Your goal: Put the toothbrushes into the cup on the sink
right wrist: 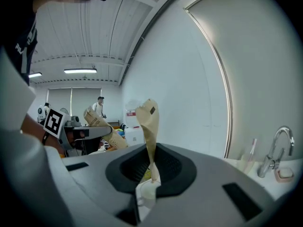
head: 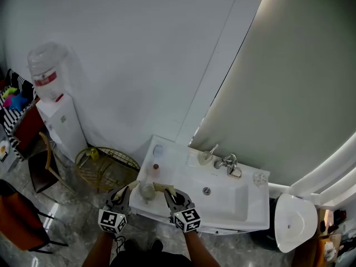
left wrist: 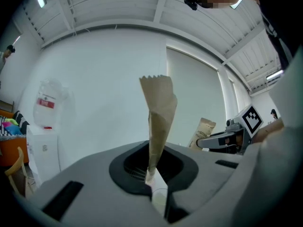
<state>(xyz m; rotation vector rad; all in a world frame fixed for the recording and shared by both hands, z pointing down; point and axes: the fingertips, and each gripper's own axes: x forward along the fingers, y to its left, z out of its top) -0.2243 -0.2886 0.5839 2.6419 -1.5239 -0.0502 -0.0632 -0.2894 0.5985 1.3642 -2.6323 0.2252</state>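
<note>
Both toothbrushes are in my grip, each inside a tan paper packet. In the left gripper view the left packet stands upright out of the left gripper, whose jaws are closed on its lower end. In the right gripper view the right packet rises the same way, twisted partway up, with the right gripper clamped on its base.

From the head view, the cup sits on the left ledge of the sink, between my two grippers: the left one at its 9 o'clock, the right one at its 3 o'clock. The packet ends lie just beside the cup's rim; I cannot tell whether they touch it.

Out from the cup, a small bottle stands at 12 o'clock on the same ledge. The drain is at 3 o'clock and the faucet at 2 o'clock against the back edge. A wire basket is on the floor at 10 o'clock, with a water dispenser farther out at 11 o'clock. A toilet is at 4 o'clock, past the sink's right end.
</note>
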